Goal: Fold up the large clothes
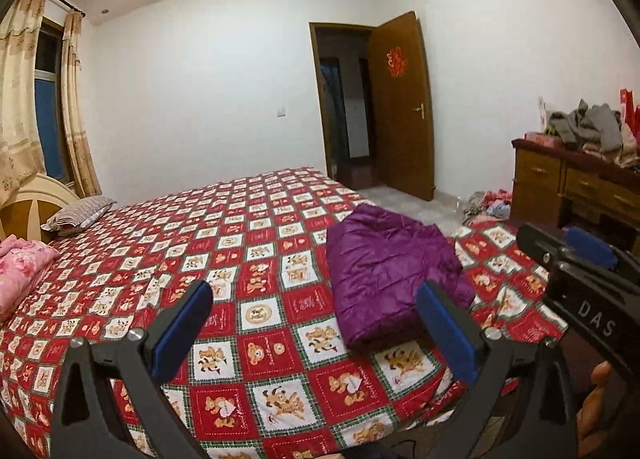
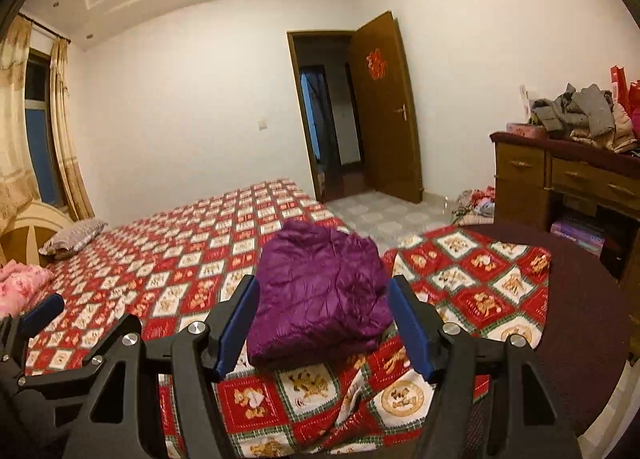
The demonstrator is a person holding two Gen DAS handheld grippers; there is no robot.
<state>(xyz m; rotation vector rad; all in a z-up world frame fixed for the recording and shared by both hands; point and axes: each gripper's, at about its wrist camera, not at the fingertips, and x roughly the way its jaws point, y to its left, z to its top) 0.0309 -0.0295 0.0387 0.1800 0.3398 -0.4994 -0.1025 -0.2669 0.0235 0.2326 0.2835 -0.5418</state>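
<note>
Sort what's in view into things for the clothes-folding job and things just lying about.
For the job: purple jacket, folded on the bed; left gripper; right gripper, both open and empty.

Lying about: pink quilt, pillow, grey clothes heap on the dresser, floor clutter.

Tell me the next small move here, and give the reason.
Probably draw both grippers back and leave it: the purple jacket already lies folded in a compact bundle on the bed's patterned sheet, and the left hand-held gripper and right hand-held gripper stand open, holding nothing.

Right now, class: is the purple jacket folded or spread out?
Folded: the purple jacket lies as a compact, layered bundle on the bed, no sleeves showing.
</note>
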